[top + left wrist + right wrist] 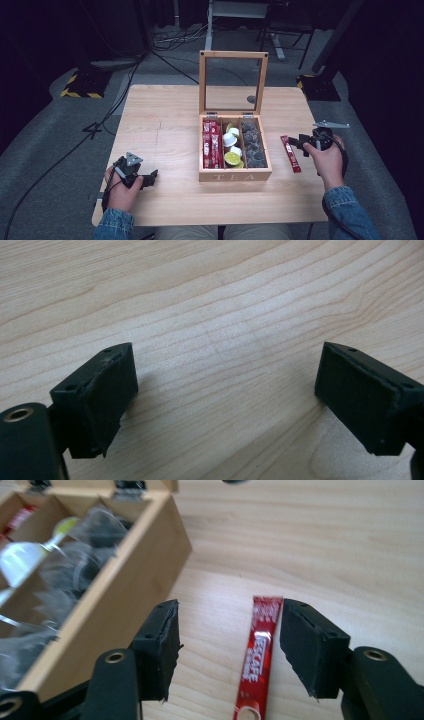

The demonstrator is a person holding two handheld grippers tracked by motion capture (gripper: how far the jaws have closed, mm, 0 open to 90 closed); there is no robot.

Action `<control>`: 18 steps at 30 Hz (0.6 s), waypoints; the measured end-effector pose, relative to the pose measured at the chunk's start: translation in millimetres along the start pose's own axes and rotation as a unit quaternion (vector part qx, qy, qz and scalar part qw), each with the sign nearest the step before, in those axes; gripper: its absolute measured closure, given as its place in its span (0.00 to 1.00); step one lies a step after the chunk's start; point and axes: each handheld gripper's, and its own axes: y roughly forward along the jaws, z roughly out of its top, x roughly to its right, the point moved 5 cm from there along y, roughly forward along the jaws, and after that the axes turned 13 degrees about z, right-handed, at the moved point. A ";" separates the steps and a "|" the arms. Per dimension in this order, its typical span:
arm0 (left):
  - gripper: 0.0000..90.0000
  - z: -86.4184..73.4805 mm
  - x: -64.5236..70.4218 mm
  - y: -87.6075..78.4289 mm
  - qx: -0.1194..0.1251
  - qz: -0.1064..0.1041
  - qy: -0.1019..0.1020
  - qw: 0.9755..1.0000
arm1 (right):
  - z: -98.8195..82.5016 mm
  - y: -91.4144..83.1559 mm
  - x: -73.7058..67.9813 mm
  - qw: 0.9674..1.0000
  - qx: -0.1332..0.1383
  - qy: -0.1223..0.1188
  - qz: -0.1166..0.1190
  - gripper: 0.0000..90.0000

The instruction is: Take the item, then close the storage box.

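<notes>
Sachet (259, 655), one, red, lies on the table (165, 120) right of the open tea box (235, 175); right gripper (227, 645) straddles it, jaws apart, unclamped; left gripper (225, 400), left of the box, jaws apart over bare wood.

Both grippers (150, 177) (295, 143) — fingers (107, 400) apart

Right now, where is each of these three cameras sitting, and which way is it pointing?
High view: above the person's side, looking forward and down on the table, tea box, both hands and forearms.
Left gripper view: on the left gripper, facing bare tabletop between its open jaws.
Right gripper view: on the right gripper, facing the red sachet between its open jaws, beside the box.
Shared: high and right gripper views both show the sachet and box.
</notes>
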 end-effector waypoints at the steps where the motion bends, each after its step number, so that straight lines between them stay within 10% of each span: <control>1: 0.10 0.6 0.4 0.7 -0.001 0.000 0.001 1.000 | 7.5 -3.6 -5.9 1.000 0.008 -0.010 0.006 0.47; 18: 0.08 2.1 1.2 2.4 -0.002 -0.001 0.002 1.000 | 75.3 -16.9 -50.0 0.995 0.046 -0.075 0.049 0.45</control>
